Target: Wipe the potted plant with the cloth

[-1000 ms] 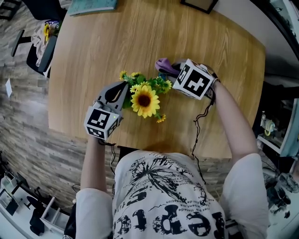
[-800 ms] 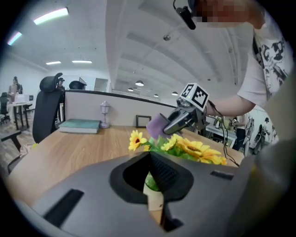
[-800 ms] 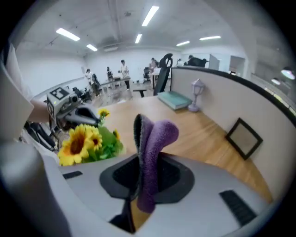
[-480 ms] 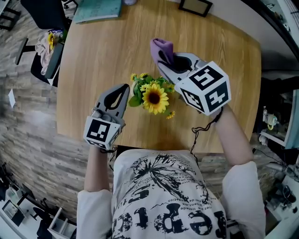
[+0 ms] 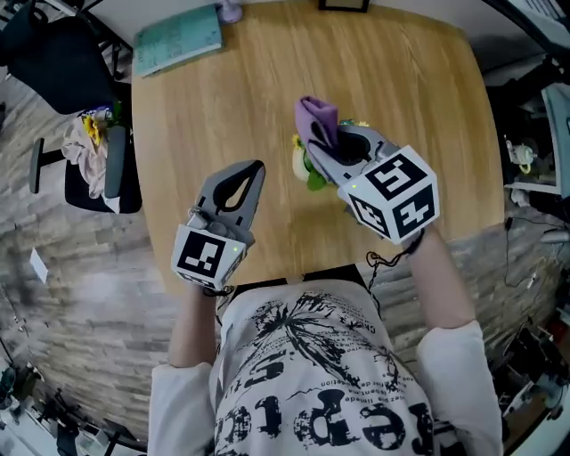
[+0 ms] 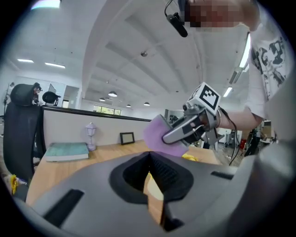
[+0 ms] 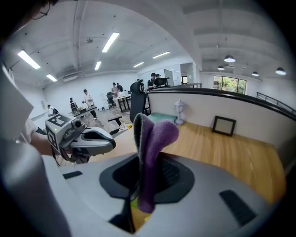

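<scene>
You've raised your right claw (image 5: 313,148) off the potted plant (image 5: 301,168), clamped on the purple cloth (image 5: 317,118); left claw (image 5: 256,167) also up, closed empty.

Wooden table (image 5: 427,116), light grain, rounded corners, seen from above. Far left corner: a teal book (image 5: 178,40) lying flat, slightly askew to the edge. Just beside it, at the far edge: a small pale-purple lamp (image 5: 230,11), upright. Further right along the same edge: a dark frame (image 5: 343,4), cut off by the picture border. Near the middle: the plant (image 5: 307,174), only yellow and green parts showing. The table stands on a grey plank floor (image 5: 71,294); a black chair (image 5: 89,134) stands near its left side.
</scene>
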Demonstrator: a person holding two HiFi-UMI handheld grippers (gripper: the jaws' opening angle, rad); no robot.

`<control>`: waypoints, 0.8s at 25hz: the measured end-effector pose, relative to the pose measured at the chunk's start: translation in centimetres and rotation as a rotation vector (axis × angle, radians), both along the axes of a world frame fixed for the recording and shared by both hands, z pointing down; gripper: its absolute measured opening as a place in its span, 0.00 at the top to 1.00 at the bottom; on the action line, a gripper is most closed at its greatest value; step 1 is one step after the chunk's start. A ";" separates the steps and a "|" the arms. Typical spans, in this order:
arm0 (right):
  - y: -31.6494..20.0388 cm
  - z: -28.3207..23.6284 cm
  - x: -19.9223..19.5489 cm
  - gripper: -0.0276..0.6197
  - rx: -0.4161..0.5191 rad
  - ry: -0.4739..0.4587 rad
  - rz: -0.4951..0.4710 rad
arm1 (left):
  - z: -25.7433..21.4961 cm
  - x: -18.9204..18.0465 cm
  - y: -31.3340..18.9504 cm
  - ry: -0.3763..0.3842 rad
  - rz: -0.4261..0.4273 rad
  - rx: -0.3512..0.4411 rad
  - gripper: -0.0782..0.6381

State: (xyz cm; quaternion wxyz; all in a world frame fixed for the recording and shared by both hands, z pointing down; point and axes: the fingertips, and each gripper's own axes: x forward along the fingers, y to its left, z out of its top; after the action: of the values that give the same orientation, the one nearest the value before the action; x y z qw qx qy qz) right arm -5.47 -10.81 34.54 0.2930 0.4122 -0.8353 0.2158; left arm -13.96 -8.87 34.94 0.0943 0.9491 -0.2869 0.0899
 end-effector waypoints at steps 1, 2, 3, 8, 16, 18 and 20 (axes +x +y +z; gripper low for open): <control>0.4 0.4 -0.8 0.84 -0.007 0.003 0.022 | -0.1 -0.9 0.1 0.000 0.015 0.004 0.89; 0.8 0.8 -1.8 0.84 -0.014 0.007 0.041 | -0.2 -1.8 0.2 0.001 0.026 0.007 0.89; 1.2 1.5 -2.8 0.84 -0.022 0.010 0.057 | -0.2 -2.6 0.2 0.005 0.032 0.008 0.89; 3.3 5.1 -7.2 0.84 -0.086 0.016 0.095 | 0.4 -6.0 1.1 0.009 0.061 -0.003 0.89; 3.7 12.2 -7.6 0.84 -0.199 0.004 0.361 | 2.7 -9.4 1.8 -0.025 0.079 -0.038 0.89; 3.5 14.2 -6.8 0.84 -0.247 -0.040 0.460 | 3.4 -9.9 1.6 -0.037 0.074 -0.053 0.89; 3.0 15.7 -5.8 0.84 -0.276 -0.081 0.552 | 4.1 -10.2 1.4 -0.051 0.072 -0.066 0.89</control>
State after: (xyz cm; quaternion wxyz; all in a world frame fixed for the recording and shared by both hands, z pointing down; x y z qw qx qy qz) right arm -11.25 -7.85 50.20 0.2429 0.5707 -0.6656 0.4150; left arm -24.12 -7.42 39.08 0.1149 0.9526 -0.2517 0.1267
